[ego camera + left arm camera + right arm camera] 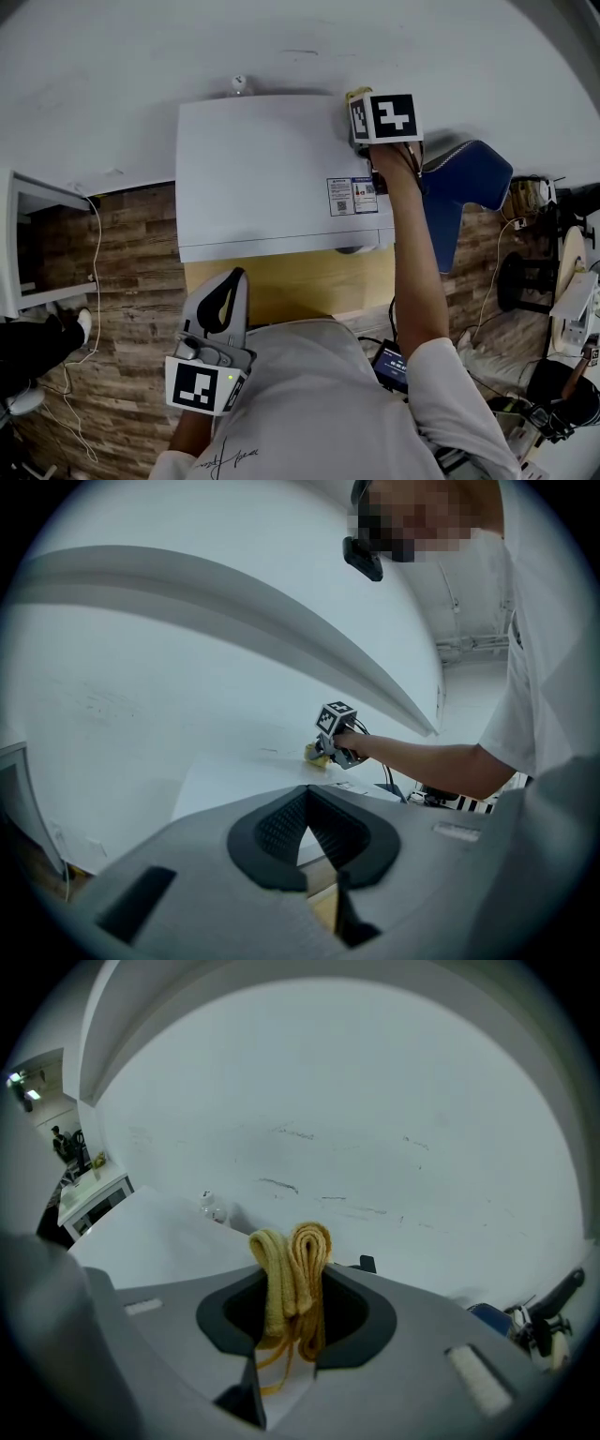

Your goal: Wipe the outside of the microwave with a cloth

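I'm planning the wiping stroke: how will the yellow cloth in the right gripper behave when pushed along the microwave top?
Probably floppy: the cloth bunches in soft folds where the right gripper pinches it, loose strands hanging below. Likely light, so it may crumple rather than push stiffly across the flat top of the microwave.

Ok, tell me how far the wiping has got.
Done: the cloth is clamped in the right gripper. In hand: it sits at the back right corner on top of the microwave. To do: no wiped area shows, so count top, sides and front as open. The left gripper is shut, empty, held low.
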